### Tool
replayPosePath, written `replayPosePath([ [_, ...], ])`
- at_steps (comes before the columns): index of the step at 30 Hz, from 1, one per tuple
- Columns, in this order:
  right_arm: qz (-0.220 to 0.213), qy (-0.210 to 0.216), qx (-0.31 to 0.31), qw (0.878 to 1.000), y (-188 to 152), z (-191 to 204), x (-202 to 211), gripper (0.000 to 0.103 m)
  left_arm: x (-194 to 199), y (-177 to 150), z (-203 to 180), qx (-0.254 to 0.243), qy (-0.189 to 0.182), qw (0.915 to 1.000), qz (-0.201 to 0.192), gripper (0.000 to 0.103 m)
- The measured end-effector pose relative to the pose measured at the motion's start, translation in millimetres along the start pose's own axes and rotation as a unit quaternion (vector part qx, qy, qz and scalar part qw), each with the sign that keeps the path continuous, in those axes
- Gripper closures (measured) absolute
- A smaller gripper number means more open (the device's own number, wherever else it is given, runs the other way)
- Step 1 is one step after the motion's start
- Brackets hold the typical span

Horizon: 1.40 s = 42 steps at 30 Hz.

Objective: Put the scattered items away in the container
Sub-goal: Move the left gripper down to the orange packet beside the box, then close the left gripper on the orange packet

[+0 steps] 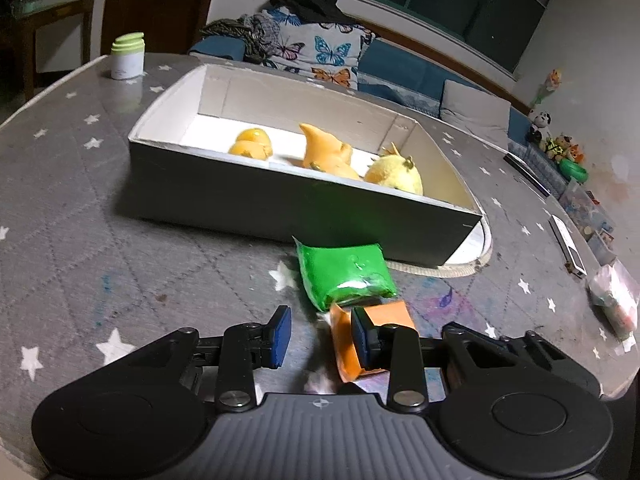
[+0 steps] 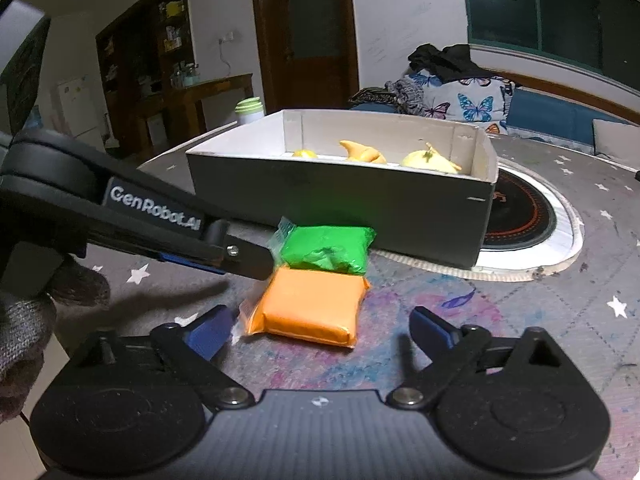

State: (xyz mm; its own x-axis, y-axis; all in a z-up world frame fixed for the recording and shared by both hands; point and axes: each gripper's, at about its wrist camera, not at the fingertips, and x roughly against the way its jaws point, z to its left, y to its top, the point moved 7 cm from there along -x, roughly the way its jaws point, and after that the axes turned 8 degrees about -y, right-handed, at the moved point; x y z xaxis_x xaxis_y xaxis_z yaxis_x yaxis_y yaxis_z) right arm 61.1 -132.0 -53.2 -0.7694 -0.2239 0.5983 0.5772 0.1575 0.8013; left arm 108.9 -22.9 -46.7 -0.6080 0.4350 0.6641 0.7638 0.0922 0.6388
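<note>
I count three yellow-orange toys [image 1: 320, 152] inside the box [image 1: 280, 200], two packets just in front of the box, one green [image 2: 326, 250] and one orange [image 2: 310, 306], and one jar [image 1: 128, 56] behind the box

Star-print table [image 2: 560, 320]: box [image 2: 340, 200], green packet [image 2: 326, 250], orange packet [image 2: 308, 308], jar [image 1: 128, 56].

Glossy plastic-wrapped orange block [image 2: 308, 306] between wide jaws; glossy green plastic packet [image 2: 326, 250] beyond; matt grey cardboard box [image 2: 340, 204]; soft star-printed cloth [image 2: 520, 320].
</note>
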Motion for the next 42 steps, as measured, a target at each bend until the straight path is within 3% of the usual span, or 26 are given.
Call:
replayPosePath([
  [23,0.006,0.014,0.019,1.0,-2,11,-6,0.035,-16,-3,-9,0.017,-0.043,0.9987,0.021,0.068],
  [42,-0.009,0.007,0.025,1.0,1,10,3,0.041,0,-1,-15,0.011,-0.056,0.9984,-0.004,0.073],
])
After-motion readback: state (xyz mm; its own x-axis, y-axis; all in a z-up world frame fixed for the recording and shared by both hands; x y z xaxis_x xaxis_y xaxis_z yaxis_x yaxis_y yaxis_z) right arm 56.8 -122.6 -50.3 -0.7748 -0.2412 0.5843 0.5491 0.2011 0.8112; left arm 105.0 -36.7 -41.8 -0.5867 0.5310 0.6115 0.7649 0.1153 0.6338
